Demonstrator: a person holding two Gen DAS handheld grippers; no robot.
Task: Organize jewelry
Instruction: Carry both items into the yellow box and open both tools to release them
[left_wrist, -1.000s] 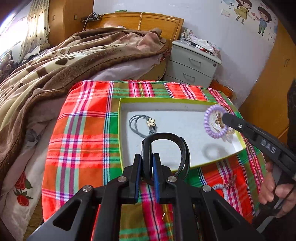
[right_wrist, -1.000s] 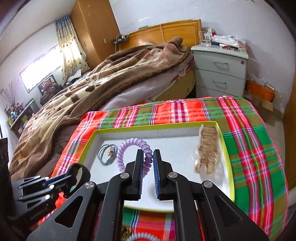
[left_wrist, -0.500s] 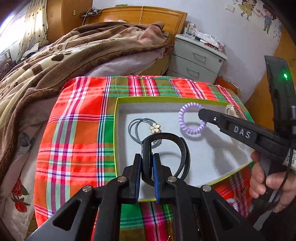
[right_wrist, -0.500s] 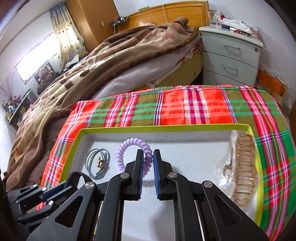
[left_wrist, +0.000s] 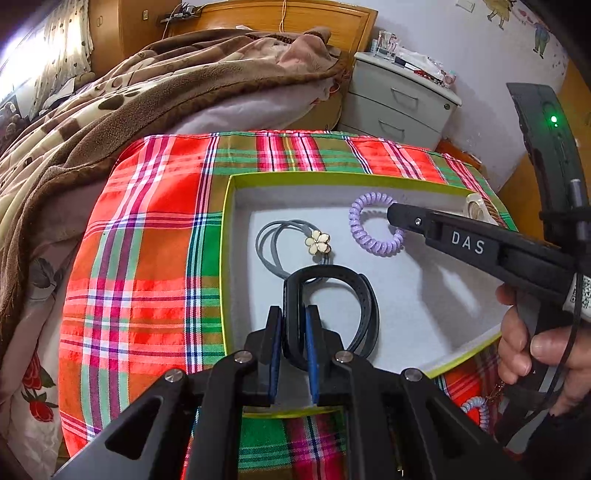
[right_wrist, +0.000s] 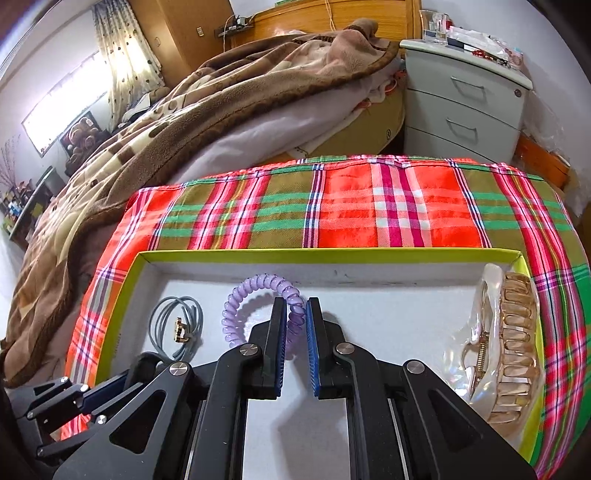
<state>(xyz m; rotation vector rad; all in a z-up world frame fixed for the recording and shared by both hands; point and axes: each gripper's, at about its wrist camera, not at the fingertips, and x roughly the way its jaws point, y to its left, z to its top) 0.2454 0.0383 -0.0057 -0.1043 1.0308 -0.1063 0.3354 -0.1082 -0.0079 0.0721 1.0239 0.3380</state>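
Observation:
A shallow box with a yellow-green rim and white floor lies on the plaid cloth. My left gripper is shut on a black band and holds it over the box's near left part. My right gripper is shut on a purple spiral hair tie, low over the box floor near its far wall. A grey hair tie with a cream flower lies at the box's left. A clear hair claw lies at its right.
The plaid cloth covers a small table beside a bed with a brown blanket. A grey nightstand stands behind. Another pale spiral tie lies on the cloth outside the box's near right edge.
My right gripper has carried the purple tie leftward and down into the box, toward the grey tie. My left gripper has moved forward over the box with the black band.

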